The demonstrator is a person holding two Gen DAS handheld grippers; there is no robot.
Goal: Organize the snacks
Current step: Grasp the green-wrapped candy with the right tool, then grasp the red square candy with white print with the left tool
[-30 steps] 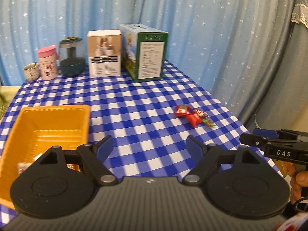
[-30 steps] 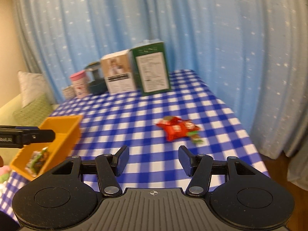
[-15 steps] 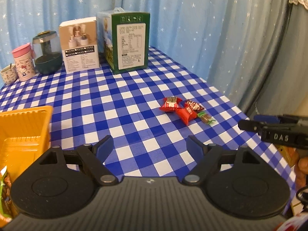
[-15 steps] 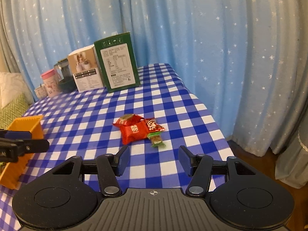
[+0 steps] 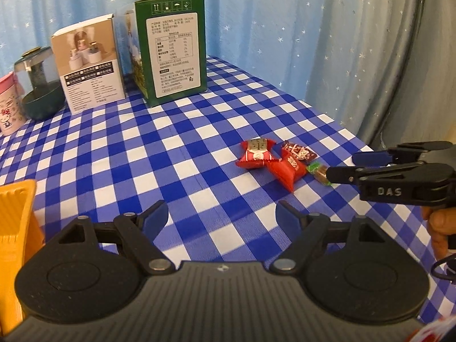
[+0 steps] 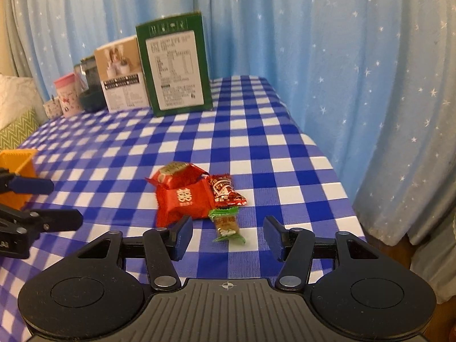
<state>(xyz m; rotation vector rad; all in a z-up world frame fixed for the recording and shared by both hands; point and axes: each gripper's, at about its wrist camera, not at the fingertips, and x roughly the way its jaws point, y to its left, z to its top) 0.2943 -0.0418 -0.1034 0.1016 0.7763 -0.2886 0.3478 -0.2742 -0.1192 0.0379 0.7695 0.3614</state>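
Closer now to the snack pile (image 6: 196,193) on the tabletop (image 6: 256,142), right tongs (image 6: 226,235) narrowing but apart, bracketing the green candy (image 6: 226,223) (likely next pick). Left tongs (image 5: 222,218) wide, empty, near the orange bin (image 5: 15,213).

Snacks (image 6: 196,196) lie clustered near the tabletop's (image 5: 171,148) right edge. Boxes (image 5: 171,51) and jars (image 5: 40,85) line its far edge. A tray (image 5: 17,228) sits at the left edge.
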